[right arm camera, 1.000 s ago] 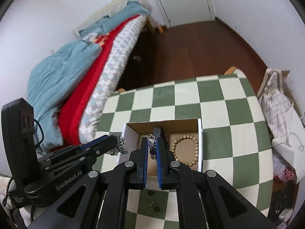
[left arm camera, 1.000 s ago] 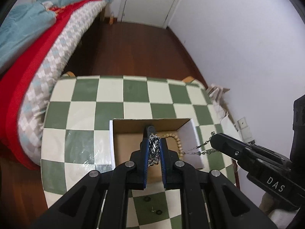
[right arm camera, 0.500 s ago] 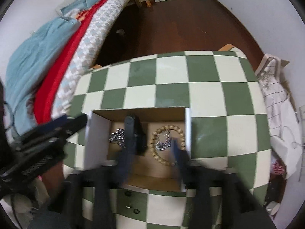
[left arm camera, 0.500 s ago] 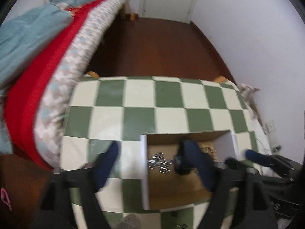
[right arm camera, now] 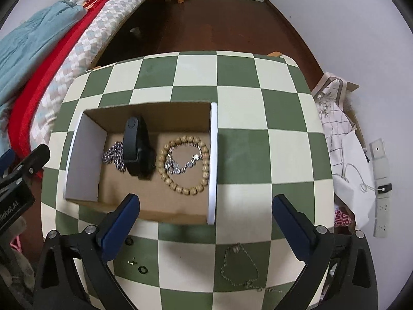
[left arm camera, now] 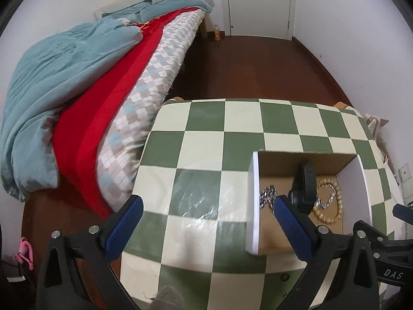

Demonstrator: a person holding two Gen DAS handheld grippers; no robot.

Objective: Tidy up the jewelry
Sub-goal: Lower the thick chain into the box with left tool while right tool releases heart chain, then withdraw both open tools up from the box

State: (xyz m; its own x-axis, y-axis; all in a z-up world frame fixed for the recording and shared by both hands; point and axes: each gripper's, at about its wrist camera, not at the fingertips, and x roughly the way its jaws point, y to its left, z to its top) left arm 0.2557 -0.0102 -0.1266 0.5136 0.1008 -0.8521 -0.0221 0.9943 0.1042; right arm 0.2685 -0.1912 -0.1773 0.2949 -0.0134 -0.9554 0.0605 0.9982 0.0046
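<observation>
A bed (left arm camera: 160, 59) with a blue blanket (left arm camera: 59, 67) and a red cover (left arm camera: 103, 108) stands beside the checkered surface (left arm camera: 206, 139). A white door (left arm camera: 258, 2) closes the far wall above the brown floor (left arm camera: 253, 69). A paper bag (right arm camera: 335, 108) leans nearby.

Checkered table (right arm camera: 240, 82) bears box (right arm camera: 85, 152), thin chain (right arm camera: 240, 268).
</observation>
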